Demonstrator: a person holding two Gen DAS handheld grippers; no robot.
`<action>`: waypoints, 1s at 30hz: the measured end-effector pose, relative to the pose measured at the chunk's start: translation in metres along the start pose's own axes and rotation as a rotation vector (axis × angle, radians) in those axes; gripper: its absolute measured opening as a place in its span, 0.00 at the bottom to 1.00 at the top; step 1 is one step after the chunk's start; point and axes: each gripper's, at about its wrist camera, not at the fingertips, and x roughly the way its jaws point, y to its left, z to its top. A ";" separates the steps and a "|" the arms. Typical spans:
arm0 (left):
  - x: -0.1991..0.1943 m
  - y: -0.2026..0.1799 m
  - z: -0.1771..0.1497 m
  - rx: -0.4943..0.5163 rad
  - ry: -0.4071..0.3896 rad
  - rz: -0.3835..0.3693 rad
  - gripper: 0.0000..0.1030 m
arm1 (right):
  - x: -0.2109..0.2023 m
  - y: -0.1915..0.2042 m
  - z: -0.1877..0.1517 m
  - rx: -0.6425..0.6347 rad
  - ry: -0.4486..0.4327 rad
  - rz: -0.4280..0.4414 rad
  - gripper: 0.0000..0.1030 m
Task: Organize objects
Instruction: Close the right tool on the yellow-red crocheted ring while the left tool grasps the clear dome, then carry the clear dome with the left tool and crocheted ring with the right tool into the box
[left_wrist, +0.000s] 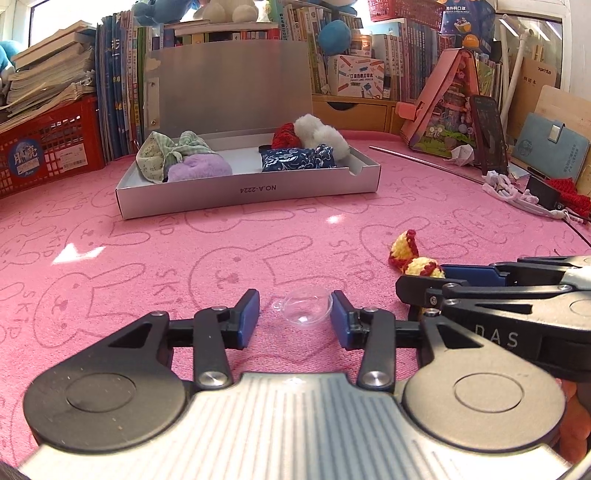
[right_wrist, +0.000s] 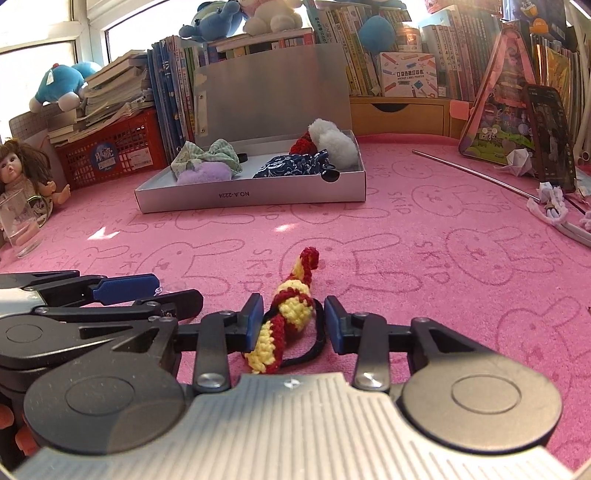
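Your left gripper (left_wrist: 294, 317), angled down, stands open around the clear dome (left_wrist: 304, 306), your right gripper (right_wrist: 293, 325) open around the crocheted tie (right_wrist: 291, 314); bare pink cloth (right_wrist: 406, 295) lies ahead toward the box (right_wrist: 251, 195).

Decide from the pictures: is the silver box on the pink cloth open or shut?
Open. The silver box has its lid standing upright behind the tray, leaving the hair accessories inside exposed.

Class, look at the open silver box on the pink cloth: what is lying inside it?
Inside the silver box: a green checked fabric bow, a purple plush piece, a blue patterned pouch, a red knit item and white fluffy pompoms. Anything beneath them is covered.
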 end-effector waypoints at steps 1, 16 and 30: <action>0.000 0.000 0.000 -0.001 -0.001 0.001 0.47 | 0.000 0.000 0.000 -0.002 0.002 0.000 0.41; -0.006 -0.002 -0.001 -0.031 -0.003 0.015 0.36 | 0.001 0.007 0.002 -0.032 0.006 0.013 0.30; -0.015 -0.001 0.012 -0.026 -0.030 0.038 0.36 | -0.005 0.012 0.013 -0.031 -0.028 0.026 0.29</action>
